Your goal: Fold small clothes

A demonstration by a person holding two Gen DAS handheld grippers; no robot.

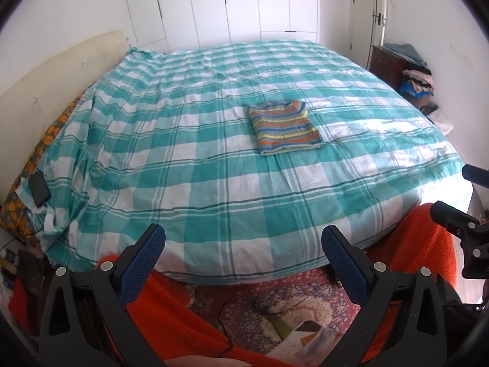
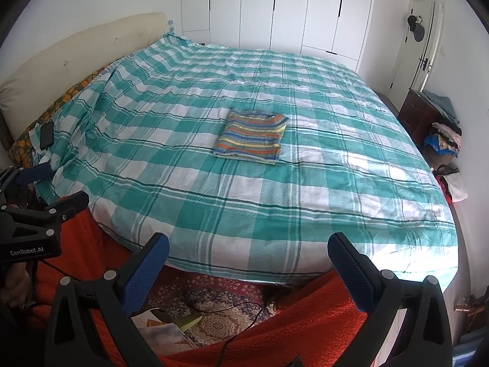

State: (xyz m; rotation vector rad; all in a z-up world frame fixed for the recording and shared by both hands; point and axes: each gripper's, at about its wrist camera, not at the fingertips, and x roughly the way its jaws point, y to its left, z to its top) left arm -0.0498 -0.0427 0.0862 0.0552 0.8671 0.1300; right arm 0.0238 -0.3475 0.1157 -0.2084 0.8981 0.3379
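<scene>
Small striped knit garment (image 1: 284, 127) lies folded into neat rectangle, mid-bed on teal-and-white checked bedspread (image 1: 214, 165), well back from near edge. Left hand-held gripper (image 1: 243, 255) and right hand-held gripper (image 2: 248, 263) both spread apart, empty, hovering off near edge. Fold looks finished; no other clothes on bed.

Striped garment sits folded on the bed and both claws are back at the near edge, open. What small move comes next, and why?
Probably none on this piece: the striped garment already lies as a neat folded rectangle on the checked bedspread, and the left claw and right claw are open and empty. I would keep them back.
</scene>
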